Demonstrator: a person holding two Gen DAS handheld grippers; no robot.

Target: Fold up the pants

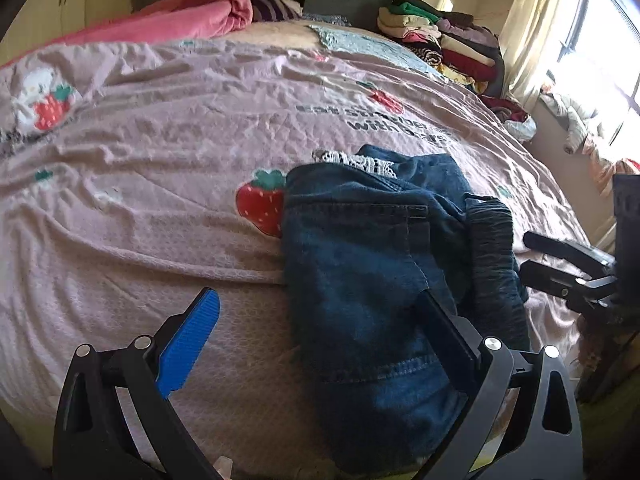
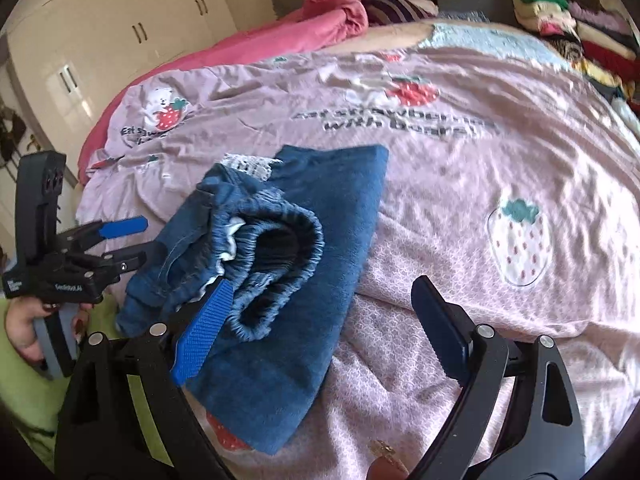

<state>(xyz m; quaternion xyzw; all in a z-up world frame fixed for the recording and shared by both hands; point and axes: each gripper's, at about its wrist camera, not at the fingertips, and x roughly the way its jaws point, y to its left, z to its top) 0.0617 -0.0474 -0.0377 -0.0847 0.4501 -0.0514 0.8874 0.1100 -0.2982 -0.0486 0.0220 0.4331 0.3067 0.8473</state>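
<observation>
Blue denim pants lie folded in a compact bundle on the pink strawberry bedspread, near the bed's front edge. Their elastic waistband faces the right wrist camera, and a frayed white hem shows at the far end. My left gripper is open and empty, its right finger resting over the pants' near part. My right gripper is open and empty, its left blue finger against the waistband. Each gripper shows in the other view: the right one and the left one.
A pink blanket and striped pillow lie at the head of the bed. A stack of folded clothes stands at the far right corner. A window with curtains is on the right. White wardrobes stand on the left.
</observation>
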